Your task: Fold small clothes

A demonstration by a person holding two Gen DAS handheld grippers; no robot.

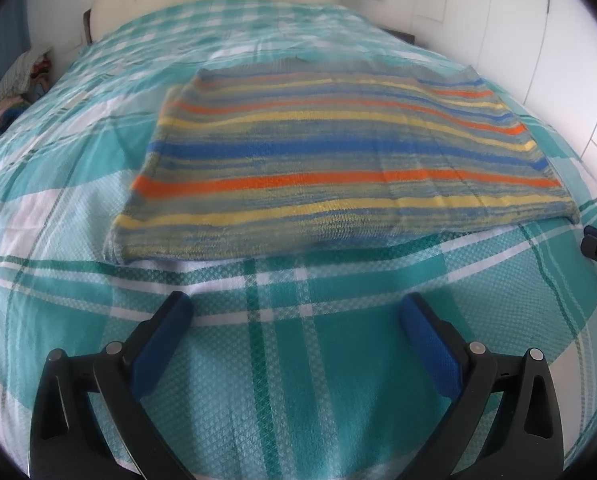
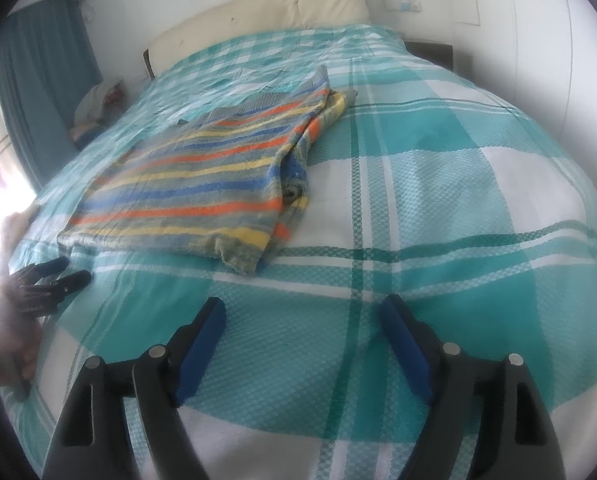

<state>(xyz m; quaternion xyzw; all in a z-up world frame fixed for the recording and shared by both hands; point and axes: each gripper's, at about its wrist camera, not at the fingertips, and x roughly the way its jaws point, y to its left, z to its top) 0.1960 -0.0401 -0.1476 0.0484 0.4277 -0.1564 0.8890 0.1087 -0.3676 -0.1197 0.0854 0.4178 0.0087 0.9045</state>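
The left gripper (image 1: 294, 312) has its two blue fingers (image 1: 162, 344) spread wide, with nothing between them. They hang over the checked bed cover (image 1: 258, 400). The right gripper (image 2: 302, 316) is spread wide too and holds nothing.

Just past the left fingers lies the striped sweater (image 1: 338, 160), flat on the cover. It sits ahead and to the left of the right fingers.

Only the right view shows the sweater's folded, bunched edge (image 2: 298, 176) and the blue curtain (image 2: 38, 100).

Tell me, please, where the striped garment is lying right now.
The striped garment lies flat on the checked bedspread, ahead of the open left gripper; in the right wrist view it sits left of centre, beyond the right gripper.
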